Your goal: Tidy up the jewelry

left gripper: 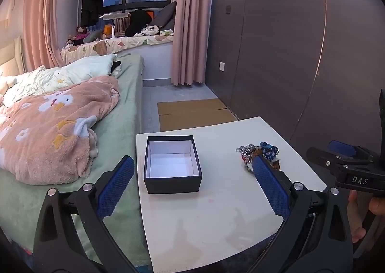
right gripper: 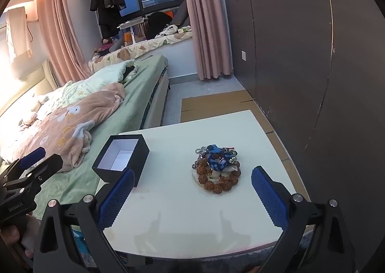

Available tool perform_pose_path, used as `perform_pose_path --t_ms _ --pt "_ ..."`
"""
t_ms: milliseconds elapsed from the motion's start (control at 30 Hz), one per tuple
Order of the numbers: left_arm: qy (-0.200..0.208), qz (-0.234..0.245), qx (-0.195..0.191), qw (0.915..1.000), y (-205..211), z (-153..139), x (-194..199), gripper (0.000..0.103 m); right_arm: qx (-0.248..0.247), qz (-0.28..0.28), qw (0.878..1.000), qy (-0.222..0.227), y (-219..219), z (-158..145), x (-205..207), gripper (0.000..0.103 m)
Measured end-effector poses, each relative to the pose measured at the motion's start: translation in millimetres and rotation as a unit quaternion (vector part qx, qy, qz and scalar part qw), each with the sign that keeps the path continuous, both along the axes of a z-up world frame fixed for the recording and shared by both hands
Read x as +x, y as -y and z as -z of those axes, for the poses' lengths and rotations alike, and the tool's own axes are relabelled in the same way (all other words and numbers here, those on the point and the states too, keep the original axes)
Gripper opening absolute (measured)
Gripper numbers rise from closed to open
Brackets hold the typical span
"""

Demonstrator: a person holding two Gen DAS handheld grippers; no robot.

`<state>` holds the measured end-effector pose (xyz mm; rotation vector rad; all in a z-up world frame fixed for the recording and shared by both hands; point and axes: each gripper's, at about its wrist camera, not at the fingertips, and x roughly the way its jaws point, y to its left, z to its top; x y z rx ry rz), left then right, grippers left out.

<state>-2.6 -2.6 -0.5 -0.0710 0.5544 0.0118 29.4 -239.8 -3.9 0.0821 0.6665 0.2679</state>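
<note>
An open dark box (left gripper: 172,163) with a white inside stands on the left part of the white table (left gripper: 216,212); nothing shows inside it. It also shows in the right wrist view (right gripper: 121,160). A heap of jewelry (right gripper: 216,168), brown bead bracelet, blue beads and silver chains, lies to its right, also in the left wrist view (left gripper: 261,154). My left gripper (left gripper: 192,166) is open above the table's near side, facing the box. My right gripper (right gripper: 192,174) is open and empty, short of the heap.
A bed (left gripper: 72,128) with a pink blanket runs along the table's left. A dark wardrobe wall (left gripper: 288,56) stands at the right. Flat cardboard (left gripper: 192,114) lies on the floor behind the table.
</note>
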Motion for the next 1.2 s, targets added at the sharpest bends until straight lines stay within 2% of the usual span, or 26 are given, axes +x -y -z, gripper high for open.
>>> perform_pose_path --t_ms 1200 --pt "-0.004 0.003 -0.008 1.0 0.1 4.5 2.7 0.098 -0.013 0.008 1.0 0.012 6.9 -7.7 -0.7 0.096"
